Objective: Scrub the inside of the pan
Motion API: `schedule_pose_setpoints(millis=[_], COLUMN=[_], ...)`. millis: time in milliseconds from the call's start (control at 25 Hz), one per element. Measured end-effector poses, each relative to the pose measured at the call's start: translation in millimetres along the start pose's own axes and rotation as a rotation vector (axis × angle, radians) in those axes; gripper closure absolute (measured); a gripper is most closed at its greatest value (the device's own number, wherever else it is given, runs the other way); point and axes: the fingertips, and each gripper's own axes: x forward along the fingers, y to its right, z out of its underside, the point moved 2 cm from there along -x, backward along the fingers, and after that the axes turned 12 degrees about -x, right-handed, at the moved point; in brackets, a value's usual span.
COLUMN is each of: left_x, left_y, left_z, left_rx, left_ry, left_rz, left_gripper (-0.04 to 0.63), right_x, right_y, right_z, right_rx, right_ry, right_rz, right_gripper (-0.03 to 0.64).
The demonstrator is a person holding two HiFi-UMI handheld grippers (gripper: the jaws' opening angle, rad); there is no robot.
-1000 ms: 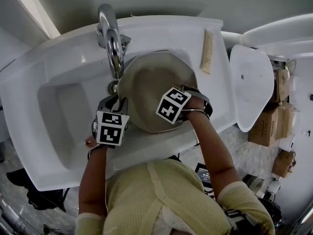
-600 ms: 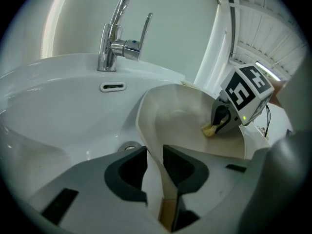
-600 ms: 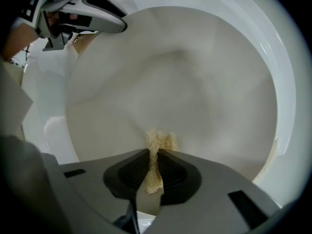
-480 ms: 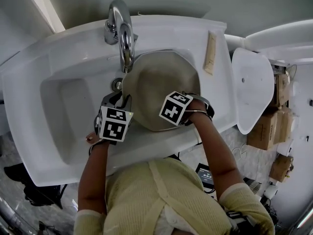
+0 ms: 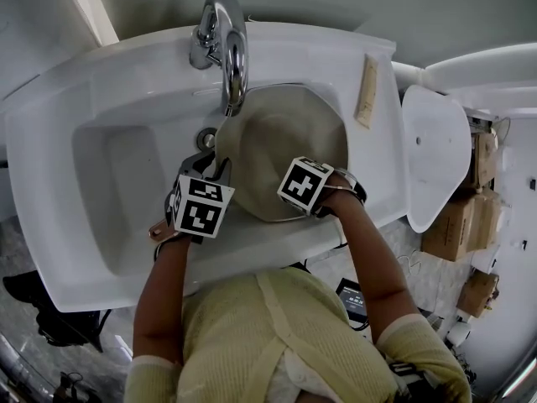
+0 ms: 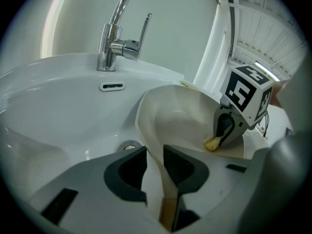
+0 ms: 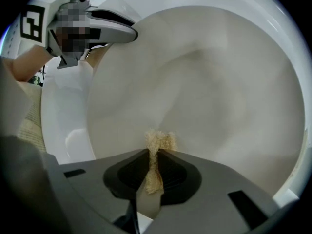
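Note:
A cream pan (image 5: 281, 145) lies tilted in the white sink under the faucet. My left gripper (image 5: 204, 173) is shut on the pan's handle (image 6: 165, 182) at the pan's left edge, and the handle runs between its jaws (image 6: 155, 165). My right gripper (image 5: 294, 195) is shut on a small yellowish scrubber (image 7: 158, 141) that is pressed against the pan's inner wall (image 7: 204, 87) near its front rim. From the left gripper view, the right gripper (image 6: 222, 133) and the scrubber (image 6: 212, 143) sit inside the pan (image 6: 180, 123).
The chrome faucet (image 5: 226, 40) arches over the pan's far edge. The sink basin (image 5: 109, 175) stretches to the left, with its drain (image 5: 206, 138) beside the pan. A beige strip (image 5: 367, 91) lies on the sink's right rim. A white lid-like shape (image 5: 436, 154) and cardboard boxes (image 5: 453, 225) are at the right.
The head view has drifted, so the sink and faucet sit further right. Both grippers keep their holds. The right gripper has shifted only slightly along the pan's near side.

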Motion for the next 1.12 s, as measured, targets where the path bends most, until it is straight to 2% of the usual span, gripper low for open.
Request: schedule_pose_setpoints(millis=[400, 1120], left_x=[-1.0, -2.3], left_y=[-0.3, -2.6], left_z=[1.3, 4.6], left_rx=[-0.002, -0.023], left_ry=[0.000, -0.009], left_rz=[0.006, 0.016], left_gripper=[0.449, 0.446], right_x=[2.9, -10.4], right_y=[-24.1, -48.6], right_z=[-17.2, -50.4], right_rx=[0.044, 0.103], right_ry=[0.098, 0.297], right_rz=[-0.116, -0.274], right_gripper=[0.543, 0.543])
